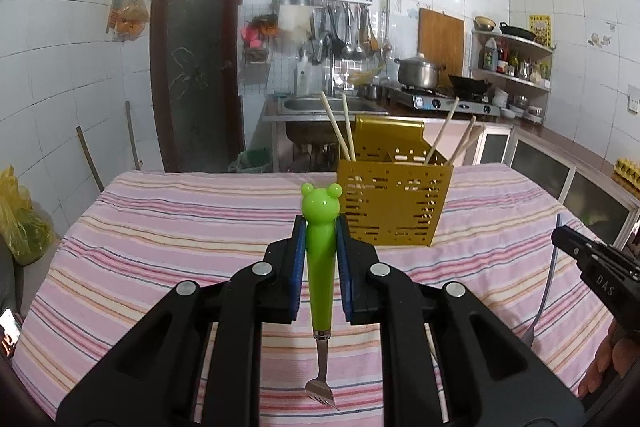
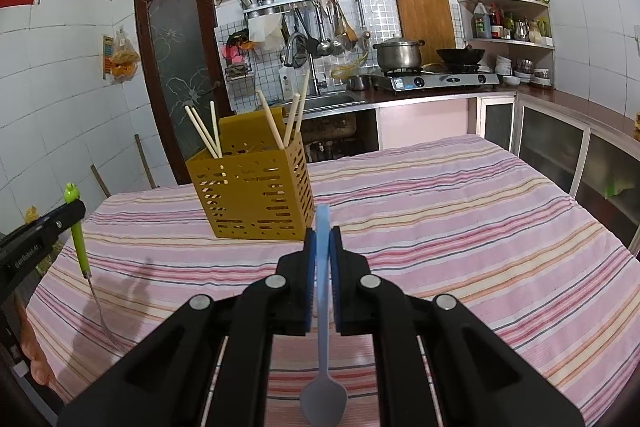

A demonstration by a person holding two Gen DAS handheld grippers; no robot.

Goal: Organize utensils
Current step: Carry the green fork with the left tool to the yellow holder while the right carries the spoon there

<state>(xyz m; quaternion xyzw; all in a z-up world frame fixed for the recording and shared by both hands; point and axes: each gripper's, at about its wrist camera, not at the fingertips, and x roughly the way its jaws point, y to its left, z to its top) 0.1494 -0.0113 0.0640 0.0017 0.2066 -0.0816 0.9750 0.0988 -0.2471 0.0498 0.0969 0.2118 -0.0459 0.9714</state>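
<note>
Risk begins at the left gripper (image 1: 322, 239), which is clamped on the tapered green handle of the frog fork (image 1: 319, 279), tines hanging toward the camera; a smooth, narrowing handle could slide down through the pads if the grip loosens or the tool is tipped quickly. The right gripper (image 2: 322, 247) is closed on the thin blue spoon (image 2: 322, 327), bowl hanging low, and that flexible strip may twist or swing. Both utensils are held above the striped surface (image 2: 480, 227), short of the gold perforated holder (image 1: 394, 203), which stands near the far edge with chopsticks (image 1: 338, 133) leaning out. Lowering either utensil could knock those sticks, catch the rim, or nudge the probably light holder along the cloth.
</note>
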